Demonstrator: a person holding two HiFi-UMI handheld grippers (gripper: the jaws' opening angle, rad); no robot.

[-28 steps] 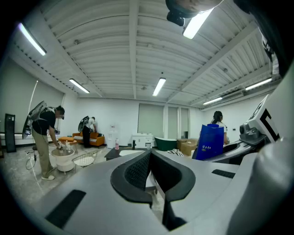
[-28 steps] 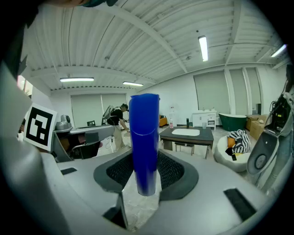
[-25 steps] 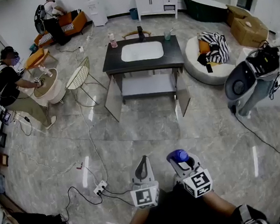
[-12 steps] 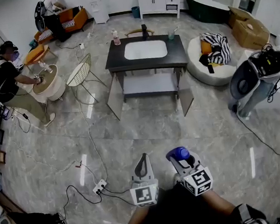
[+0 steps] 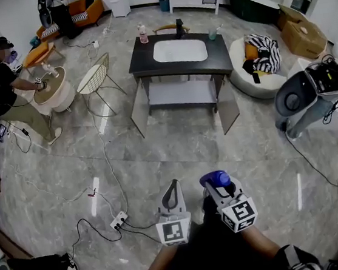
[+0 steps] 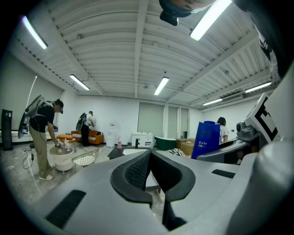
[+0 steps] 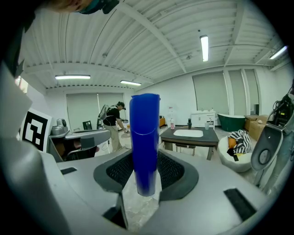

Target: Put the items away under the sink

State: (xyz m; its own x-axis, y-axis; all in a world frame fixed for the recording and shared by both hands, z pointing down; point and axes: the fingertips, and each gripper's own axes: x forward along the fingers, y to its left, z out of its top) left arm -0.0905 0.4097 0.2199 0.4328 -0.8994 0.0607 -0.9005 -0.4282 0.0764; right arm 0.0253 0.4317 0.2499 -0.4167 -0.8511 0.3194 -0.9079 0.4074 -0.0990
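A dark vanity (image 5: 142, 64) with a white sink basin (image 5: 179, 50) stands across the floor ahead. Its two cabinet doors (image 5: 138, 112) hang open, showing a pale shelf (image 5: 179, 93) underneath. My right gripper (image 5: 219, 187) is shut on a tall blue bottle (image 5: 214, 179). In the right gripper view that blue bottle (image 7: 144, 137) stands upright between the pads (image 7: 170, 172). My left gripper (image 5: 172, 193) is beside it, and in the left gripper view its pads (image 6: 135, 170) meet with nothing between them. Both grippers are well short of the vanity.
A pink bottle (image 5: 142, 33) and a cup (image 5: 212, 34) stand on the counter. Cables and a power strip (image 5: 119, 219) lie on the floor at left. A wire chair (image 5: 96, 79), a person at a round table (image 5: 3, 78), a beanbag (image 5: 257, 59) and another person (image 5: 316, 92) flank the vanity.
Both grippers have been carried forward across the floor and the vanity looks a little nearer. The blue bottle stays in the right gripper and the left stays shut.
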